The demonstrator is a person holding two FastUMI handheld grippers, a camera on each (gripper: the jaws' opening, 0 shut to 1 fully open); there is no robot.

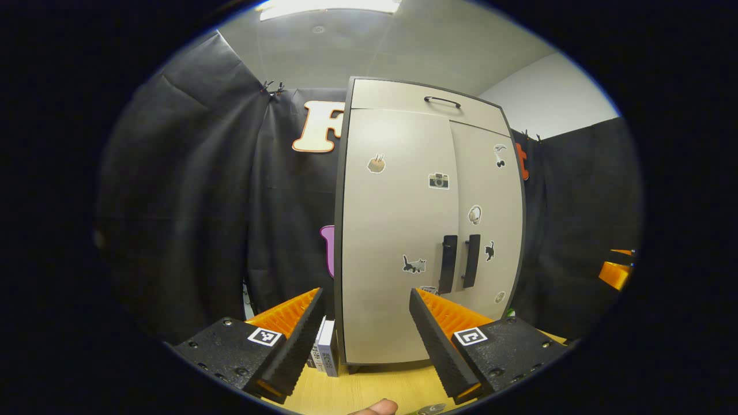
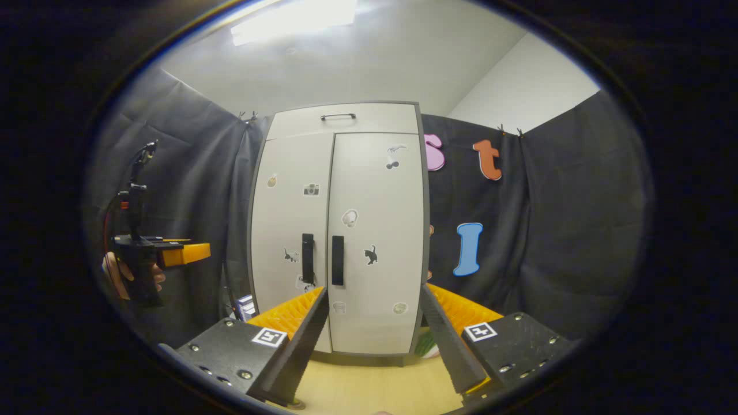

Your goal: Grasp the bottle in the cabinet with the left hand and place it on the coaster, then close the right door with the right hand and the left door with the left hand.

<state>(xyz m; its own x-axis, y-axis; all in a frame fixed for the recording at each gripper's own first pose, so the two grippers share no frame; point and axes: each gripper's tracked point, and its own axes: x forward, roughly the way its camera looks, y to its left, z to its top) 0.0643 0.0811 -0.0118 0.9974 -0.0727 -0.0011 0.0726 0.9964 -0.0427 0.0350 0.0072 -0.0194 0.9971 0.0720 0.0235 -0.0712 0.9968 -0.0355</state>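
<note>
A beige cabinet (image 1: 426, 230) stands on the wooden table with both doors shut and stickers on them. Its two dark vertical handles (image 1: 459, 262) meet at the middle seam. In the right gripper view the cabinet (image 2: 340, 230) faces me squarely, handles (image 2: 323, 259) side by side. The bottle is hidden. My left gripper (image 1: 364, 340) is open a short way in front of the left door, holding nothing. My right gripper (image 2: 375, 334) is open before the cabinet's lower front, also holding nothing. The left gripper (image 2: 184, 252) shows at the far left, held by a hand (image 2: 115, 274).
Small boxes (image 1: 326, 349) stand on the table at the cabinet's left foot. A green object (image 2: 426, 344) peeks out at the cabinet's lower right corner. The wooden table (image 2: 375, 386) runs in front of the cabinet. The right gripper (image 1: 616, 271) shows at the far right. Black cloth walls surround the booth.
</note>
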